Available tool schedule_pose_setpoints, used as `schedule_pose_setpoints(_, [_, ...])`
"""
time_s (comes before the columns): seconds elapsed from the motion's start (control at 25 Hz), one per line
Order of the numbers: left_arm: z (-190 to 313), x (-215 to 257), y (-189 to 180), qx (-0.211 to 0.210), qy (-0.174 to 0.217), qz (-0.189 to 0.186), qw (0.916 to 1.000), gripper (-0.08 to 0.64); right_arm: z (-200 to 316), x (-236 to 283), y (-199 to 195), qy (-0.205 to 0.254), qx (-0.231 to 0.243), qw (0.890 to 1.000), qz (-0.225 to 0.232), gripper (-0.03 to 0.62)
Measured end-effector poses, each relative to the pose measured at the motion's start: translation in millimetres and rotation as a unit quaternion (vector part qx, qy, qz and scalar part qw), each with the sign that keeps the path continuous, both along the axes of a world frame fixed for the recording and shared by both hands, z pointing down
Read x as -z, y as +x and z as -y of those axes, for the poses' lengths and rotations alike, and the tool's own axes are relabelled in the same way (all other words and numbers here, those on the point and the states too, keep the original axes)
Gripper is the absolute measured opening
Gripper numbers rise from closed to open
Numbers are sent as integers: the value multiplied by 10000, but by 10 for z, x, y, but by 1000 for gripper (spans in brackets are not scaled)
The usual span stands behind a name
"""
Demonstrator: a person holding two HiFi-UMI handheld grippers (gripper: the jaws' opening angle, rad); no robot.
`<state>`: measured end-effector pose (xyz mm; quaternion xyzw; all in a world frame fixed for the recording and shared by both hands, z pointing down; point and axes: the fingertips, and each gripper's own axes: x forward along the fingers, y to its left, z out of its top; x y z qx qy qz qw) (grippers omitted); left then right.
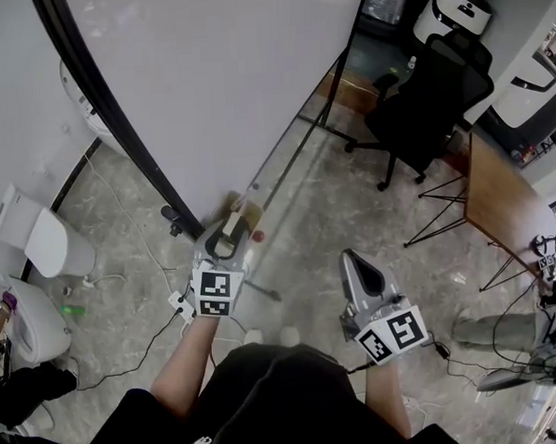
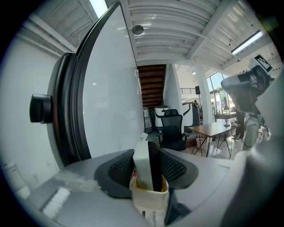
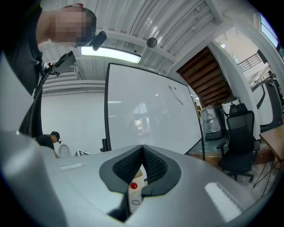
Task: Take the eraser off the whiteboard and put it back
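The whiteboard leans across the head view in a black frame. My left gripper is at its lower edge, shut on the eraser, a white block with a black felt side. The eraser stands upright between the pads, its lower end inside a cream holder box. In the head view the eraser shows as a pale strip at the jaw tips, beside the holder. My right gripper hangs apart to the right, shut and empty; its tips meet in front of the whiteboard.
A small red cap sits by the holder. A black office chair and a wooden table stand to the right. Cables trail over the marble floor, and white rounded machines stand at the left.
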<state>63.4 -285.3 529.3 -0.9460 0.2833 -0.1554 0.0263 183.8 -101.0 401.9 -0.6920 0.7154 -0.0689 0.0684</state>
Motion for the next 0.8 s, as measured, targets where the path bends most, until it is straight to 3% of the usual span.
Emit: schedule_pose_setpoints(0.8, [3,15,94,42,269,368,9990,195,7,18,68,28,-9,10000,34,9])
